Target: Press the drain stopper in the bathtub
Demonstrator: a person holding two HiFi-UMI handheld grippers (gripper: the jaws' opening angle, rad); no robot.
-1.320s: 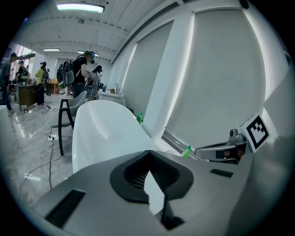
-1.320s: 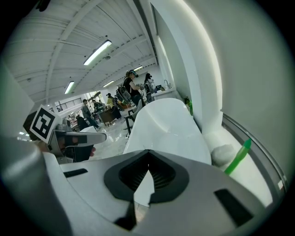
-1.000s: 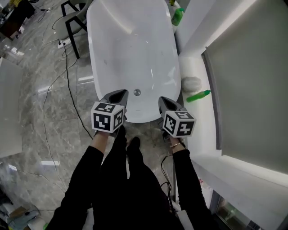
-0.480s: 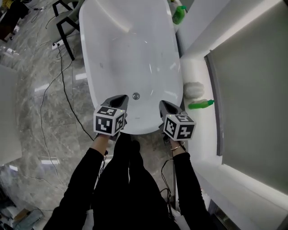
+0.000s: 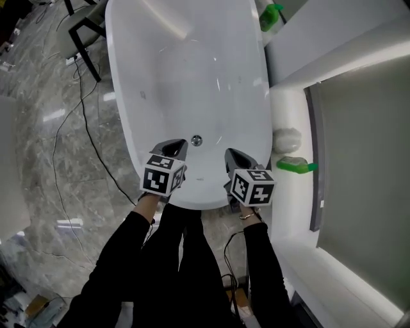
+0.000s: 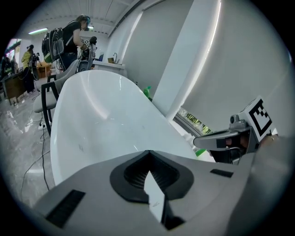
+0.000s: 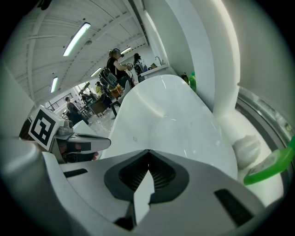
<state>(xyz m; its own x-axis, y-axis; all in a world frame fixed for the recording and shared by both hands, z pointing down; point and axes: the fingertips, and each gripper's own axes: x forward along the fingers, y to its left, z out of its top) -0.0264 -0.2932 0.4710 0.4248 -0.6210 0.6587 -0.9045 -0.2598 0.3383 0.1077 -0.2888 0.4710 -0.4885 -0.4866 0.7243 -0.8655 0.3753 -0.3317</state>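
Note:
The white bathtub runs away from me, and its round chrome drain stopper sits in the floor near the close end. My left gripper is shut and hangs over the near rim, just left of the stopper and apart from it. Just right of the stopper, my right gripper is shut too and also holds nothing. In the left gripper view the closed left gripper points along the tub. The right gripper shows closed over the tub; the stopper is hidden in both gripper views.
A green bottle and a white bundle lie on the ledge right of the tub. Another green bottle stands at the far right corner. A black chair and cables are on the marble floor to the left.
I have come closer to the tub. Both grippers have moved forward over its near rim and now flank the drain stopper. Both stay shut.

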